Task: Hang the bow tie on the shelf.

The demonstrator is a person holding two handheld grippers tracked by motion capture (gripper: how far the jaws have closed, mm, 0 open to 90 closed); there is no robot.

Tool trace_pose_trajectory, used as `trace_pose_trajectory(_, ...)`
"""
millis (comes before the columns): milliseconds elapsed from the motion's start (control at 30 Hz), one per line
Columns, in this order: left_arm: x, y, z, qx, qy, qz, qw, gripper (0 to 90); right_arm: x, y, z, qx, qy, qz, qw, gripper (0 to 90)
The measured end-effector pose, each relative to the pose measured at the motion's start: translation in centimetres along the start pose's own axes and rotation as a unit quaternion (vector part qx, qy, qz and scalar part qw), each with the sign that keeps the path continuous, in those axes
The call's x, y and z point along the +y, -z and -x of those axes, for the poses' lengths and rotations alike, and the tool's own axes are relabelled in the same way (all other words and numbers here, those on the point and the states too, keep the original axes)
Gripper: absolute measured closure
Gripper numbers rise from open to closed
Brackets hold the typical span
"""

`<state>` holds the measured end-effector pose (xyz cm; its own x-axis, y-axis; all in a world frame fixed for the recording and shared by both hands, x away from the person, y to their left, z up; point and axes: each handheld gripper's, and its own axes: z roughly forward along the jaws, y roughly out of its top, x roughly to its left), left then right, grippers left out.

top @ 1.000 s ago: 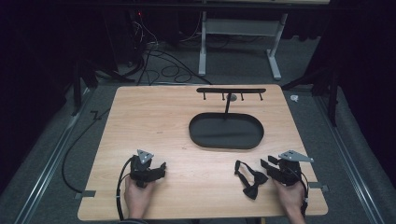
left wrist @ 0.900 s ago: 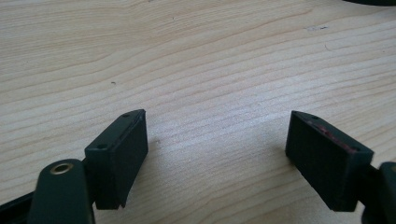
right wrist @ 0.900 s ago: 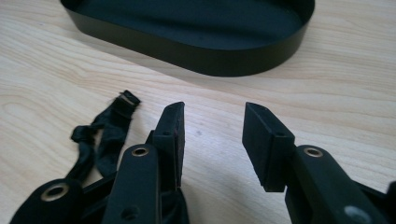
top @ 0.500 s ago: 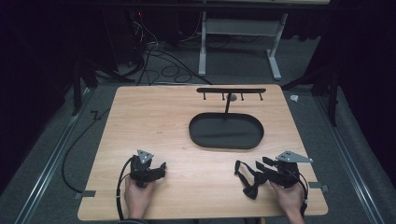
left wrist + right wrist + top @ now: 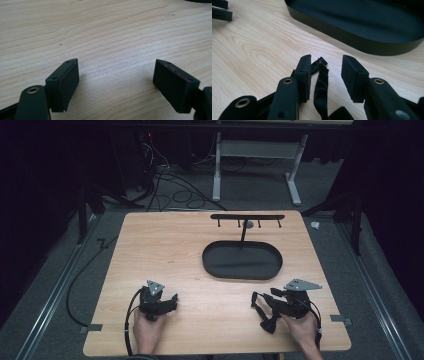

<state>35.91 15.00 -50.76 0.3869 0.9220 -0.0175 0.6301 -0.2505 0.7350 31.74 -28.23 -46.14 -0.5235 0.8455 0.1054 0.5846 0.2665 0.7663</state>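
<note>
A black strap (image 5: 321, 85) lies on the wooden tabletop (image 5: 165, 250) near its near right corner, running up between the right gripper (image 5: 325, 75)'s half-spread jaws, which stand on either side of it without pinching; its frayed tip rests just ahead of them. Compared with a second ago, that gripper has edged along the near edge toward the strap, so the band now sits inside the jaws rather than beside them, and the jaws have barely narrowed. The move reads as lining up for a grasp, with the pick-up not yet made. Beyond the strap sits a black oval tray (image 5: 210, 265), right of the tabletop's middle, with a hook rack (image 5: 247, 217) standing on a post at its far side. Near the near left corner, the left gripper (image 5: 116, 75) rests unmoved, jaws spread wide over bare wood.
</note>
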Motion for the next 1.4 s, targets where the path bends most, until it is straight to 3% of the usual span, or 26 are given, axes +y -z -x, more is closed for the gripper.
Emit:
trace_pose_trajectory(367,0.0,0.0,0.0,0.0,0.0,-0.001,1.0,21.4,0.5,-2.0,-0.1,0.004,0.003,-0.028,0.9996,63.6)
trace_pose_trajectory(633,0.0,0.0,0.0,0.0,0.0,0.0,1.0,21.4,0.3,-3.4,0.3,0.001,0.001,-0.054,0.9985,70.3)
trace_pose_trajectory(1000,0.0,0.0,0.0,0.0,0.0,-0.001,1.0,21.4,-0.2,-4.1,0.5,-0.006,0.007,-0.074,0.9972,81.2)
trace_pose_trajectory(1400,0.0,0.0,0.0,-0.001,0.0,0.0,1.0,21.4,-0.2,-3.8,0.4,-0.012,0.017,-0.07,0.9973,87.5)
